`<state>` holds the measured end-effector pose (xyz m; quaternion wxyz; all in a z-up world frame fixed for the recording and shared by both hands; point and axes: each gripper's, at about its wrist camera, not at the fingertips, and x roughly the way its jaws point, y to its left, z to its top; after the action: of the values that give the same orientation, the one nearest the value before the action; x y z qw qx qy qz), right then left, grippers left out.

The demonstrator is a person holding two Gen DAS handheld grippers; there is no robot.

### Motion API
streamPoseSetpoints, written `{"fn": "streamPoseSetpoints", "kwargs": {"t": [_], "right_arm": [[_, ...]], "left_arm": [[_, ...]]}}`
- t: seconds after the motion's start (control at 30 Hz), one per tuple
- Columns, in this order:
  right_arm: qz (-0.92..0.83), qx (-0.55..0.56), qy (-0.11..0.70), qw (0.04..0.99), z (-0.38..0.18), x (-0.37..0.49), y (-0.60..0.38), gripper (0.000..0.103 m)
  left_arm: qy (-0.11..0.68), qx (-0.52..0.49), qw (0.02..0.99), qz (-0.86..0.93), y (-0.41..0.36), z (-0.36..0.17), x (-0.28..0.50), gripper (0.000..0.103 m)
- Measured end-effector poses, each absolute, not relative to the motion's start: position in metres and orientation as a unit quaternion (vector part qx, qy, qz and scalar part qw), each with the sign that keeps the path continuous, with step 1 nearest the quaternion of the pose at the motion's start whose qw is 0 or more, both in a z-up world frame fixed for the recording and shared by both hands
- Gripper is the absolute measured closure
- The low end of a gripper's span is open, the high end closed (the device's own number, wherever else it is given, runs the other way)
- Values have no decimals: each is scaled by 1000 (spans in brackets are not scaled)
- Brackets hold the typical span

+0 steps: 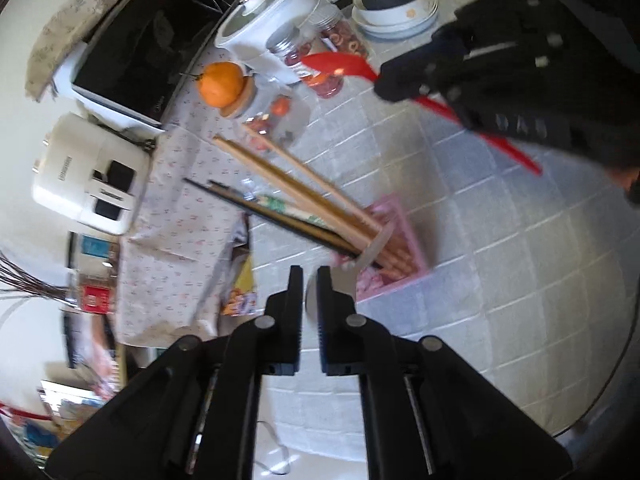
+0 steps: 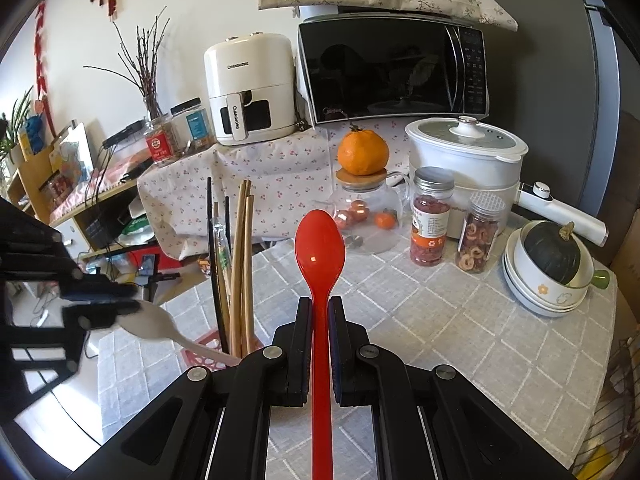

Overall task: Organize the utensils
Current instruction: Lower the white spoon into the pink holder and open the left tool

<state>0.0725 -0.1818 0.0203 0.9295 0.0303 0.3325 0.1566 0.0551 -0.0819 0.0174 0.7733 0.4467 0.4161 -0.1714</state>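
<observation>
Right gripper (image 2: 320, 312): jaws clamped on the handle of a red plastic spoon (image 2: 320, 256), bowl pointing up and away at frame centre, handle running down between the fingers to the bottom edge. In the left wrist view the same spoon (image 1: 340, 65) crosses the upper right, held by the black gripper body there.

Left gripper (image 1: 309, 280): jaws nearly closed, narrow gap, nothing pinched in its own view. In the right wrist view its tips sit at the bowl of a white plastic spoon (image 2: 150, 322) at left centre; blurred, can't tell whether the pads press on it.

White spoon's handle slopes down into a pink plastic basket (image 1: 404, 240), lower centre of the left wrist view. The basket stands on a grey checked tablecloth (image 2: 440, 320) and holds long light wooden chopsticks (image 2: 244, 264) and thinner black chopsticks (image 2: 212, 248), all upright and leaning.

Behind, upper half of the right wrist view: orange fruit (image 2: 363, 152) on the wooden lid of a glass teapot (image 2: 368, 220), white air fryer (image 2: 250, 88), black microwave (image 2: 394, 70).
</observation>
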Motion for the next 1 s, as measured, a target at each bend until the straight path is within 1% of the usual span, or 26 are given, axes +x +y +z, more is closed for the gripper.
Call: {"fn": "streamPoseSetpoints", "kwargs": {"t": [0.03, 0.13, 0.23, 0.3, 0.37, 0.43, 0.5, 0.53, 0.57, 0.6, 0.67, 0.8, 0.87, 1.0], "right_arm": [[156, 30, 332, 930, 21, 72, -181, 95], [155, 36, 327, 931, 21, 72, -182, 95], [158, 55, 314, 935, 23, 72, -184, 95], [161, 75, 295, 939, 26, 72, -182, 95], [164, 104, 271, 943, 30, 73, -179, 95], [170, 130, 249, 945, 33, 73, -175, 95], [171, 138, 231, 948, 35, 73, -168, 95], [171, 135, 224, 950, 36, 73, -163, 95], [169, 129, 219, 952, 35, 73, -159, 95], [168, 127, 216, 953, 35, 73, -157, 95], [164, 129, 214, 954, 34, 76, -153, 95], [162, 130, 217, 954, 32, 80, -150, 95], [162, 126, 219, 954, 32, 81, -147, 95], [164, 118, 219, 955, 33, 78, -146, 95]], "left_arm": [[419, 440, 774, -176, -83, 16, 55, 90], [419, 403, 793, -182, -82, 22, 60, 89], [424, 320, 825, -194, -66, 40, 67, 89], [432, 258, 843, -189, -46, 51, 70, 87], [445, 208, 853, -175, -27, 54, 74, 80], [465, 156, 855, -169, -7, 53, 75, 79], [500, 97, 841, -182, 12, 45, 72, 79], [520, 66, 829, -196, 20, 40, 70, 77], [548, 12, 812, -203, 32, 30, 67, 71], [570, -23, 796, -200, 39, 22, 66, 69], [600, -69, 773, -196, 45, 9, 59, 68], [615, -125, 754, -195, 42, -2, 49, 68], [614, -148, 754, -180, 43, -5, 54, 62], [627, -177, 746, -136, 51, -20, 66, 61]]}}
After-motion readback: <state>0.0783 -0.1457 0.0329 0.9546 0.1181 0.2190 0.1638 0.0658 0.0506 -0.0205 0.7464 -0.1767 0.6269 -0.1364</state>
